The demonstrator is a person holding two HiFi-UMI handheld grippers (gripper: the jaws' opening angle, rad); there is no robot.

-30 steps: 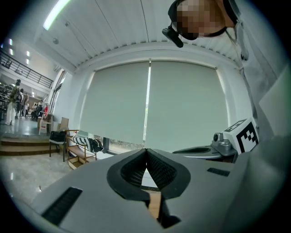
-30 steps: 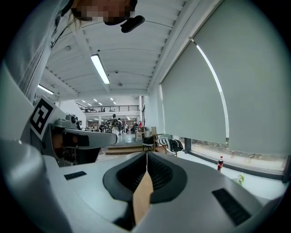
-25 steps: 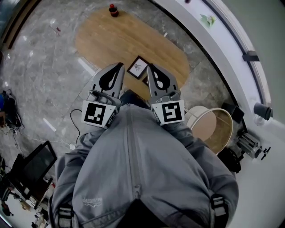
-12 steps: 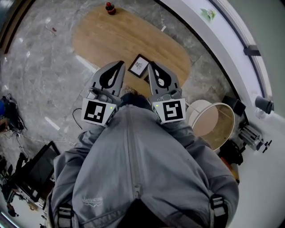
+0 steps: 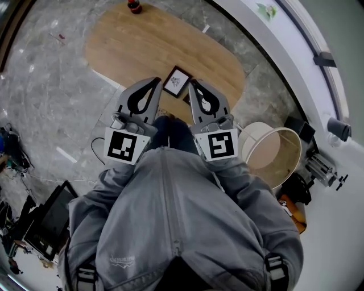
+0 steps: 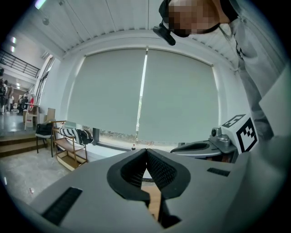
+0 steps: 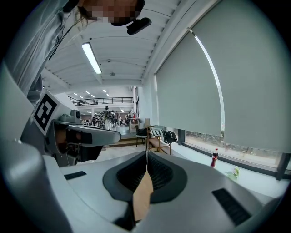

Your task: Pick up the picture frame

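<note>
Pic frame (image 5: pixel 177 81) on table (image 5: pixel 142 45), head view only

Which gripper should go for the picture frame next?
Right, marginally. In the head view the right gripper tip sits nearer the picture frame than the left gripper does; the frame lies between them on the table. Both are shut and empty, so either must open first.

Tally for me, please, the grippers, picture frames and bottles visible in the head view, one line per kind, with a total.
Grippers: 2 (left gripper, right gripper)
Frame: 1; the dark thing beside it is too hidden to class
Bottle: 1
Total: 4
</note>
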